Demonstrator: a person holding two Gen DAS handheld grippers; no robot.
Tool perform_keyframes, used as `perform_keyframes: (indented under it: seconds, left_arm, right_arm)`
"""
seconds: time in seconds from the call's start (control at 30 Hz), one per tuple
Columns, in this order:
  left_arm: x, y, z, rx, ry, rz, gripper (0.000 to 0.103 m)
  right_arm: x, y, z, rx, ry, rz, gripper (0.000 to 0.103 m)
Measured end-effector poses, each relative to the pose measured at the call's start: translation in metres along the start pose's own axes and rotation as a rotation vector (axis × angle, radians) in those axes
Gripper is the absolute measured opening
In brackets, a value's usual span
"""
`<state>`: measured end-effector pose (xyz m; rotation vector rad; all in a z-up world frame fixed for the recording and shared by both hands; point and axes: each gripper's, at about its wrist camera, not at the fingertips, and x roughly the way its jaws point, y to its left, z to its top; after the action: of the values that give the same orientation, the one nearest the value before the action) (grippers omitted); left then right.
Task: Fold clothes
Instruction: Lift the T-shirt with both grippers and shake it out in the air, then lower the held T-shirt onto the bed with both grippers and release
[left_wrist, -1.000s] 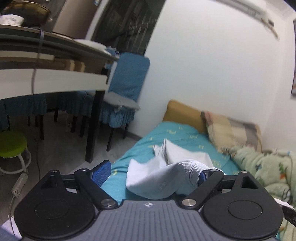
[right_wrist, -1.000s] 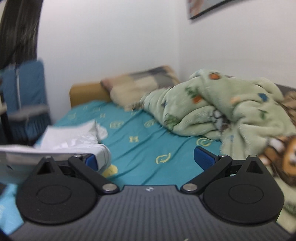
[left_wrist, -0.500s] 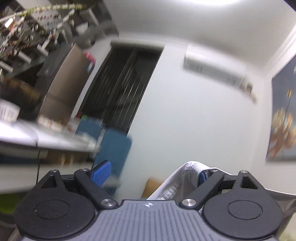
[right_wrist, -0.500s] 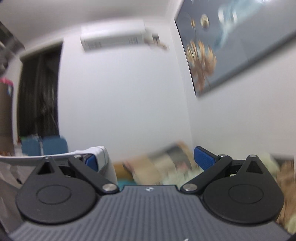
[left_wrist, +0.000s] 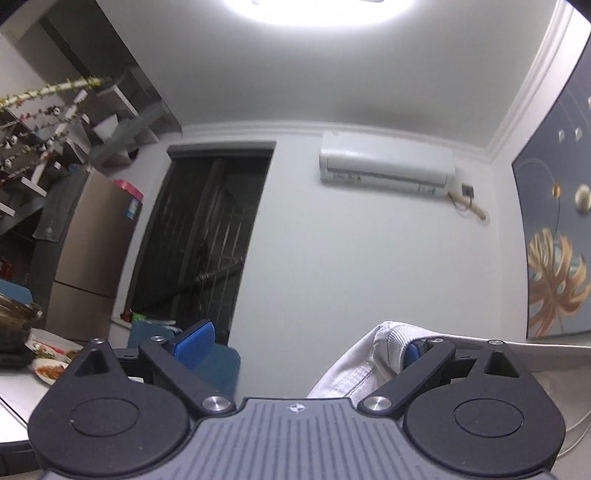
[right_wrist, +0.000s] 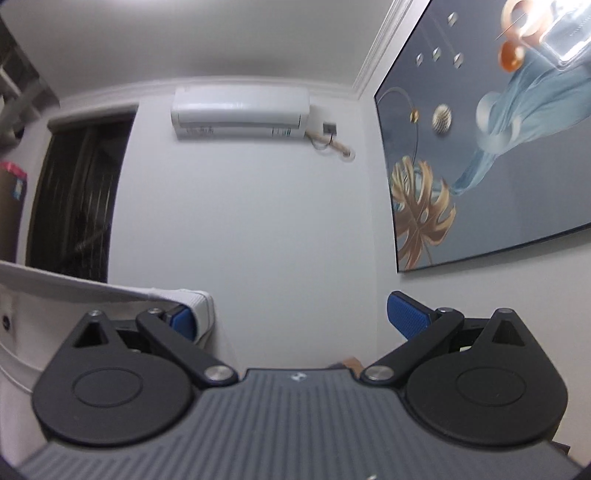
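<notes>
**Garment stretched aloft between two grippers**

The left gripper (left_wrist: 303, 341) points slightly upward, its jaws wide and just opened further. The pale garment (left_wrist: 354, 369) is hooked over the finger at 4 o'clock, wrapped round that pad and not pinched between the two. The right gripper (right_wrist: 291, 314) mirrors it, with its jaws apart and the same cloth (right_wrist: 55, 295) looped over the finger at 8 o'clock. Each tool seems to be carrying a ribbed hem on its inner finger so that the edge runs taut between the hands. This is probably to let the garment hang straight before it is laid down and folded. The grip looks loose, and the hem could slide off a pad.

Only the left view shows the fridge (left_wrist: 92, 251) at 9 o'clock, the plates (left_wrist: 48, 365) below it, and the full barred door (left_wrist: 199, 240). The right view alone shows most of the painting (right_wrist: 498, 147) at 2 o'clock. Both views show the air conditioner (left_wrist: 386, 166) near 12 o'clock. Neither shows the hanging body of the garment or the surface below.
</notes>
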<state>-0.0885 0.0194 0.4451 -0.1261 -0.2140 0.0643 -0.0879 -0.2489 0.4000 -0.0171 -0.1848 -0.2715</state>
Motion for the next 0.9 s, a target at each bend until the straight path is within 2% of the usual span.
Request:
perform_keyframes:
  seconds: [0.13,0.23,0.33,0.4,0.6,0.73,0.8,0.9]
  left_arm:
    - [0.101,-0.008,-0.068,0.054,0.077,-0.022,0.1]
    - [0.178,-0.016,-0.136,0.08,0.17,-0.034,0.1]
    - [0.252,-0.02,-0.225,0.09,0.297,-0.053,0.1]
    - [0.303,-0.021,-0.288,0.107,0.376,-0.054,0.1]
    - [0.448,-0.016,-0.47,0.127,0.505,0.023,0.1]
    - [0.513,-0.005,-0.591,0.122,0.619,0.073,0.1]
    - [0.538,0.005,-0.637,0.094,0.695,0.076,0.099]
    - [0.568,0.015,-0.694,0.072,0.805,0.08,0.099]
  right_arm:
    - [0.084,0.009,-0.062,-0.059,0.117,-0.007,0.103]
    - [0.15,0.026,-0.134,-0.129,0.19,-0.029,0.103]
    - [0.216,0.045,-0.213,-0.199,0.263,-0.051,0.103]
    - [0.26,0.055,-0.272,-0.201,0.32,-0.058,0.103]
    - [0.397,0.088,-0.413,-0.144,0.395,-0.063,0.103]
    - [0.464,0.109,-0.5,-0.169,0.51,-0.043,0.103]
    - [0.488,0.116,-0.542,-0.182,0.586,-0.025,0.103]
    - [0.507,0.12,-0.586,-0.199,0.667,0.017,0.103]
